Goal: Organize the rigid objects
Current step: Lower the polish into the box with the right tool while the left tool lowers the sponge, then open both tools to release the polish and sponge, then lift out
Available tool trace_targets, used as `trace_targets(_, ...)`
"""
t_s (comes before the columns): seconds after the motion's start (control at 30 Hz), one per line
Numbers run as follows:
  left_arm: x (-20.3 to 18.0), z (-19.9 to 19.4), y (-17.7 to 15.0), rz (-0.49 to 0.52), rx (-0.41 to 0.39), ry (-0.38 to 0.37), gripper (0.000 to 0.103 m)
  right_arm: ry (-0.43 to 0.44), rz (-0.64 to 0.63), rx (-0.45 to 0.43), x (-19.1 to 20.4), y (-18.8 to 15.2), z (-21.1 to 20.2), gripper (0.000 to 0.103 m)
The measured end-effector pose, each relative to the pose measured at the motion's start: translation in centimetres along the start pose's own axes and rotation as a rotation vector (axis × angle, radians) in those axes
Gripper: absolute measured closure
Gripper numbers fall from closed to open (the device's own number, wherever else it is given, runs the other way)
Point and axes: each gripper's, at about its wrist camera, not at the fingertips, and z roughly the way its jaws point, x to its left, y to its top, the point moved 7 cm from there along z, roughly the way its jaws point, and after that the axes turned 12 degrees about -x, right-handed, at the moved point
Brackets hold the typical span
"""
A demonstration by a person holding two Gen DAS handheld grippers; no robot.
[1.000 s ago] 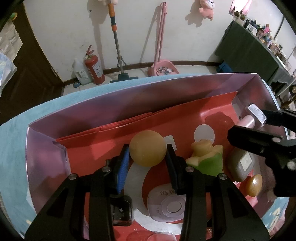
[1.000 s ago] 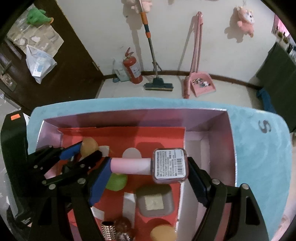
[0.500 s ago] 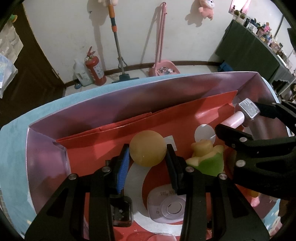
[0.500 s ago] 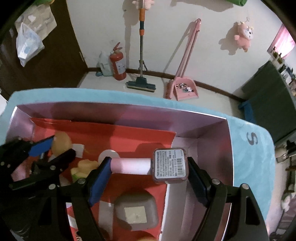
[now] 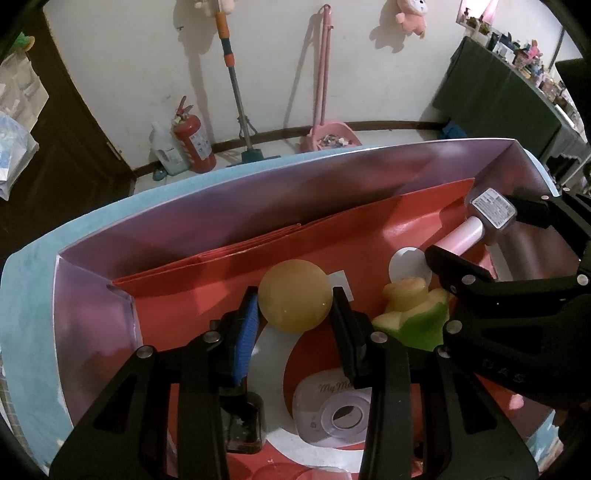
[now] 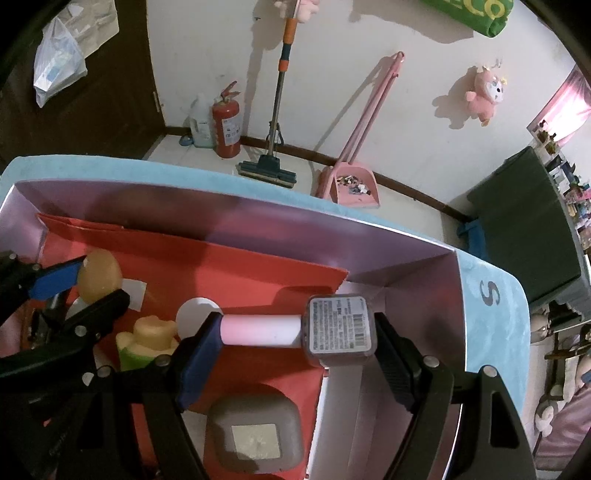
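Left gripper (image 5: 294,302) clamped on a yellow ball (image 5: 294,295) over the box (image 5: 332,192); right gripper (image 6: 295,332) pinching a pink bottle (image 6: 314,328) (held sideways).

There were two black grippers, the left gripper (image 5: 293,306) and the right gripper (image 6: 295,341), over one pink-walled box (image 5: 332,184) with one red liner (image 5: 207,291). In the box were one tan ball (image 5: 293,295), one pink bottle (image 6: 325,326), one yellow-green toy (image 5: 413,314), one round pink case (image 5: 332,410), one small dark bottle (image 5: 243,424) and one grey square case (image 6: 255,432). By the far wall stood one red extinguisher (image 6: 226,123), one white jug (image 6: 200,123), one mop (image 6: 273,110) and one pink dustpan (image 6: 351,181), and two pink plush toys hung on the wall, one (image 5: 410,16) at the right and another (image 5: 212,3) cut off at the top.
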Motion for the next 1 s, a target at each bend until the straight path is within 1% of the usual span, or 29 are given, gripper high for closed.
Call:
trace_targets(0.2, -0.04, 0.08, -0.06, 0.005, -0.002, 0.005, 0.066, -0.017, -0.014, -0.008, 0.28, -0.06, 0.18, 0.022)
trace_targets(0.4, 0.05, 0.00, 0.04, 0.004, -0.001, 0.000, 0.063, -0.017, -0.016, -0.007, 0.30, -0.06, 0.17, 0.022)
trace_targets(0.5, 0.27, 0.11, 0.14, -0.002, 0.003, 0.011, 0.060, -0.018, -0.015, -0.007, 0.33, -0.08, 0.16, 0.022)
trace_targets(0.7, 0.57, -0.03, -0.06, -0.004, 0.005, 0.014, 0.056, -0.020, -0.021, -0.009, 0.61, 0.21, 0.06, 0.022)
trace_targets(0.77, 0.86, -0.09, -0.11, -0.009, 0.008, 0.018, 0.053, -0.021, -0.023, -0.008, 0.58, 0.18, 0.04, 0.021)
trace_targets(1.0, 0.91, -0.75, -0.64, -0.021, -0.004, 0.016, 0.048, -0.032, -0.026, -0.008, 0.33, 0.27, -0.16, 0.021)
